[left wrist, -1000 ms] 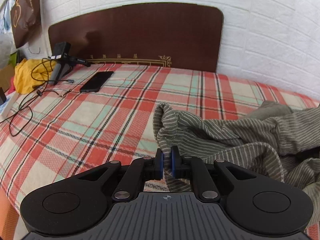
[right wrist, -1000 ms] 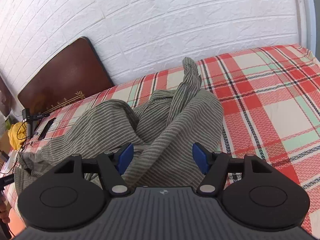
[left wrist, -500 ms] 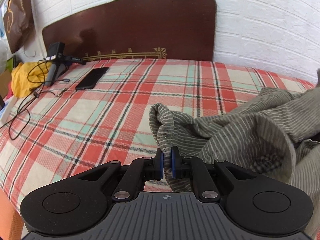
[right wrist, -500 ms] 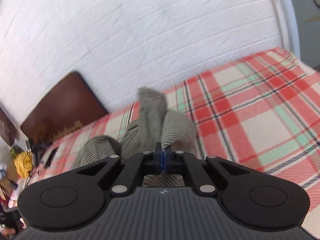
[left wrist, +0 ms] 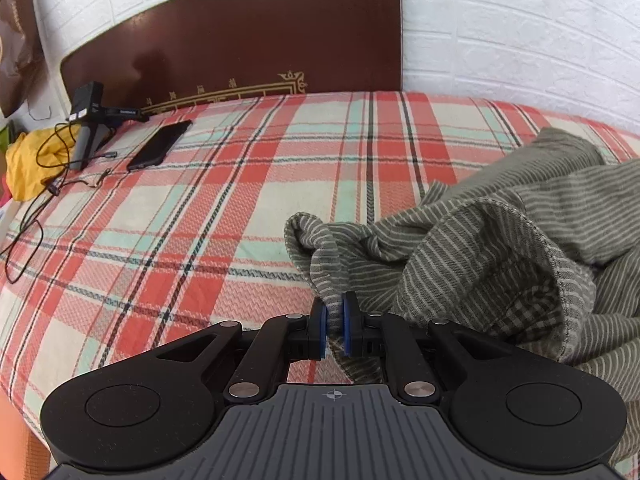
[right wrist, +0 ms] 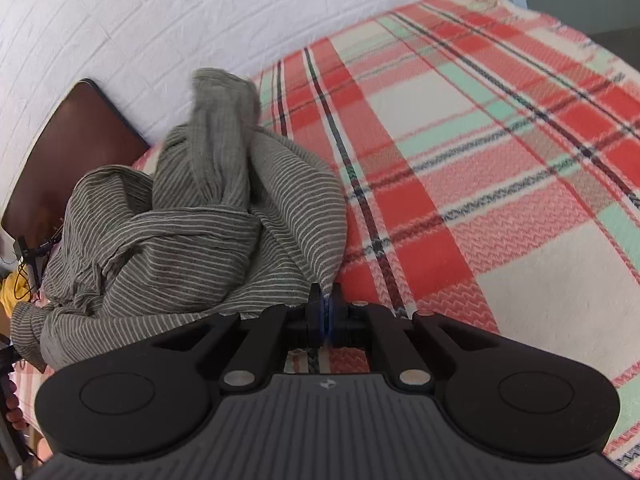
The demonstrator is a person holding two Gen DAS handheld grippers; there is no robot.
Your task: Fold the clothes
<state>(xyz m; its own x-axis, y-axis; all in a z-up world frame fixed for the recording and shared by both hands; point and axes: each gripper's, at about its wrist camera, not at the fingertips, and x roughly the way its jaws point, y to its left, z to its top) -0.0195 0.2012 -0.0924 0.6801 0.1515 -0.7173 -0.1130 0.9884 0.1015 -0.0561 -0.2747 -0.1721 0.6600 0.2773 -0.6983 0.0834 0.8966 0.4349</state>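
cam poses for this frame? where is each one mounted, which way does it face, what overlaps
Left wrist: on the left tongs, looking along their fingers and down across the plaid bedspread toward the headboard; tongs pinch a striped garment.
Right wrist: on the right tongs, looking down over the bed toward the white brick wall; tongs shut on the garment's edge; fingertips at left edge.
Shared: garment, bedspread, headboard, wall.

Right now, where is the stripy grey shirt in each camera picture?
Left wrist view: the stripy grey shirt fills the right side, one edge pinched in the left gripper.
Right wrist view: the shirt is heaped on the left.
Shared landmark: the brown headboard.
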